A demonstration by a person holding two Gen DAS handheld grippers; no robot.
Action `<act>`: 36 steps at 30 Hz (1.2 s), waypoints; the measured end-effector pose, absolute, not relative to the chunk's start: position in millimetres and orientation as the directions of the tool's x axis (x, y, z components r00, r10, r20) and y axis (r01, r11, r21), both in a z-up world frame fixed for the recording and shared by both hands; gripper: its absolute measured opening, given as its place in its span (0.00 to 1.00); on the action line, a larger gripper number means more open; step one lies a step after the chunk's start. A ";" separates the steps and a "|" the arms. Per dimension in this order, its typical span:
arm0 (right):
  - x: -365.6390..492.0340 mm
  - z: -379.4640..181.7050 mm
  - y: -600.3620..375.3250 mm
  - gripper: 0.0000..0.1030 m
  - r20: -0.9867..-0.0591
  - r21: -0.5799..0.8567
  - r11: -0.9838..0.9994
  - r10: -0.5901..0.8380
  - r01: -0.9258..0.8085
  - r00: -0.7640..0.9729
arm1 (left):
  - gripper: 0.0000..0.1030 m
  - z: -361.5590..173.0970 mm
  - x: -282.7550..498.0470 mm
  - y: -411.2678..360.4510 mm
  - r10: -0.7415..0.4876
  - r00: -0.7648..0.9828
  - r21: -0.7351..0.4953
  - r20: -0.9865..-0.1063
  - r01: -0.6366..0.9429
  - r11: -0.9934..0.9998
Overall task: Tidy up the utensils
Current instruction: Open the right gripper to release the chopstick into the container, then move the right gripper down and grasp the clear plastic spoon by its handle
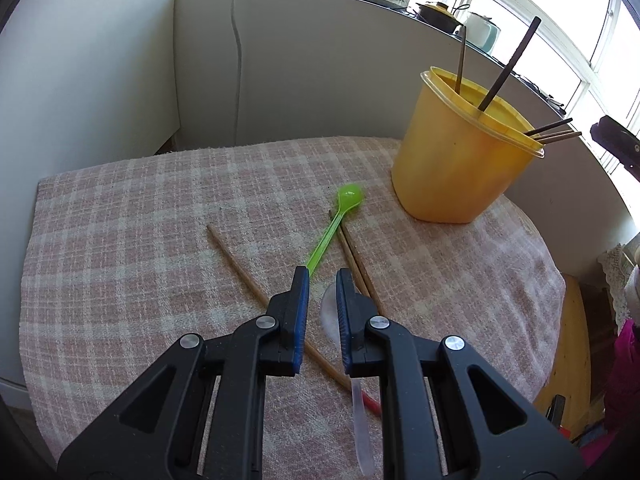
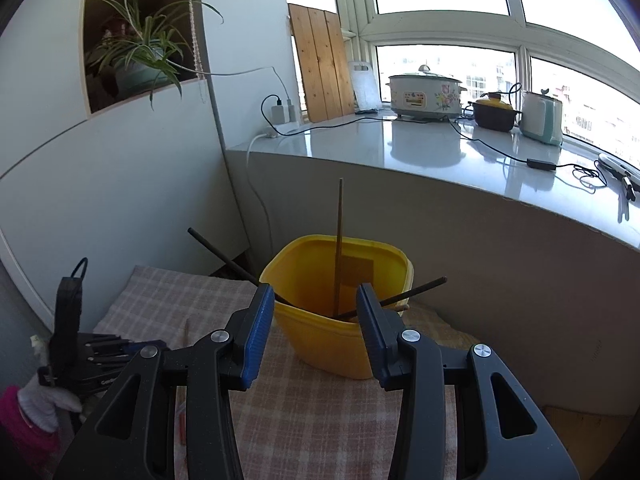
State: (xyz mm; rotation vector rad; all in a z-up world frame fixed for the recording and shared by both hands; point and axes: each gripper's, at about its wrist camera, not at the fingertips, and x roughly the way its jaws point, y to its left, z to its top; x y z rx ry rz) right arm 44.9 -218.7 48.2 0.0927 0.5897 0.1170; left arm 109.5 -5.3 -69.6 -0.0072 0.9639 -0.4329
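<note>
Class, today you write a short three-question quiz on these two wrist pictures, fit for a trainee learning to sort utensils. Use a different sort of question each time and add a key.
1. True or false: the green spoon stands inside the yellow tub.
2. Pick one. Between the jaws of the right gripper there is: A) a chopstick, B) nothing, C) the green spoon.
3. Short answer: what kind of utensil already stands in the yellow tub?

Key
1. False: it lies flat on the checked cloth, beside the tub.
2. B: the jaws stand apart and empty, with the tub beyond them.
3. Chopsticks, leaning against the rim.
</note>
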 end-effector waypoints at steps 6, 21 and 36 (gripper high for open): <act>27.7 19.9 -221.3 0.40 -0.605 0.161 0.984 0.163 -0.080 0.779 | 0.11 -84.8 131.4 -28.2 -0.347 0.431 -0.159 -0.833 0.414 0.896; 10.6 -18.9 -240.3 0.40 -0.685 0.213 0.977 0.155 -0.007 0.712 | 0.22 -116.9 176.1 -73.5 -0.234 0.367 -0.024 -0.901 0.495 0.869; 9.2 -32.0 -213.7 0.40 -0.715 0.237 0.968 0.233 -0.085 0.660 | 0.05 -125.7 193.5 -52.3 -0.249 0.359 -0.059 -0.899 0.465 0.883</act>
